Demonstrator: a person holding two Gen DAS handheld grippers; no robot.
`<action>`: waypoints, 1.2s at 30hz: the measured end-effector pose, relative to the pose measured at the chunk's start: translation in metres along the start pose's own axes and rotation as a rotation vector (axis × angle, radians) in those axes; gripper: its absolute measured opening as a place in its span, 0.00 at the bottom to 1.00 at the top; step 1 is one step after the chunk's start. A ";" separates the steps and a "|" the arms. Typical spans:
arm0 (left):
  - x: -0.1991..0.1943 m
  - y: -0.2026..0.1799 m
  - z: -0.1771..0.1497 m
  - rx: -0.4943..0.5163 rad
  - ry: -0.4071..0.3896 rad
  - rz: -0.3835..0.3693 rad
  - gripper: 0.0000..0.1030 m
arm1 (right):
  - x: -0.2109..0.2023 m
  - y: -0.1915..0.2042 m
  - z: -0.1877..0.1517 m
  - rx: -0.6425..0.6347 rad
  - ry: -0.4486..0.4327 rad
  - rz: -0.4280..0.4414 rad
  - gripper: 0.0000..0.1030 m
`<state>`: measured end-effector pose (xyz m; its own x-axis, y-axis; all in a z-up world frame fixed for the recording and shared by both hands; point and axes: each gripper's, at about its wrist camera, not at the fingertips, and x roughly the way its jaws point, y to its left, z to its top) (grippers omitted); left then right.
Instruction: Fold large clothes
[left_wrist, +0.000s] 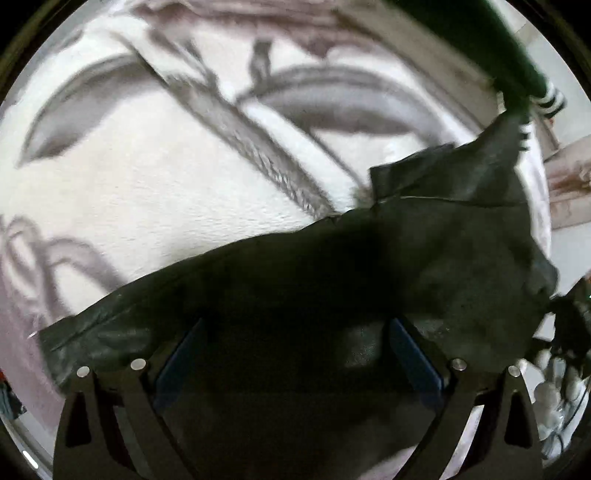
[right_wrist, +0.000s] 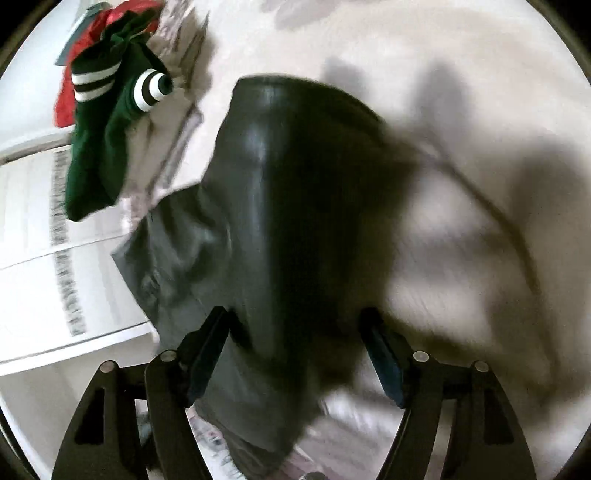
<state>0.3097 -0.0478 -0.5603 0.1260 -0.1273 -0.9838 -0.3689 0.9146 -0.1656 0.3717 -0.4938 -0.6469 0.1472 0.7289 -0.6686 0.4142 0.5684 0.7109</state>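
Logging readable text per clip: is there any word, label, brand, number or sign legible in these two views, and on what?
None can be read.
Dark garment: no print or tag visible.
Green garment: white stripes only, no lettering.
White patterned spread: grey motifs, no words.
Grey marks along the white edge: too blurred to tell whether they are text.

The dark garment (left_wrist: 332, 280) lies on the patterned bedcover (left_wrist: 147, 192), running from the lower left of the left wrist view up to the far right. The left gripper (left_wrist: 295, 354) stands over its near edge — cloth between the fingers. Beyond its far right end sits a striped garment (left_wrist: 517, 74). In the right wrist view the right gripper (right_wrist: 295, 347) straddles the dark garment (right_wrist: 295, 184) — the striped garment (right_wrist: 110, 140) lies to its far left, over a red cloth (right_wrist: 70, 99).
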 end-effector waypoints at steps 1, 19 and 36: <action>0.003 0.001 0.001 -0.001 0.000 -0.002 0.99 | 0.007 0.002 0.008 -0.014 0.014 0.037 0.76; 0.019 0.006 0.012 -0.004 0.018 0.009 1.00 | 0.029 0.076 -0.010 -0.185 -0.002 0.138 0.21; -0.030 0.047 -0.007 -0.112 -0.089 -0.063 1.00 | 0.029 0.236 -0.123 -0.611 -0.100 -0.070 0.20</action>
<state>0.2824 -0.0039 -0.5394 0.2316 -0.1437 -0.9622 -0.4577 0.8566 -0.2381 0.3630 -0.2913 -0.4713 0.2344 0.6595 -0.7142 -0.1582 0.7508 0.6413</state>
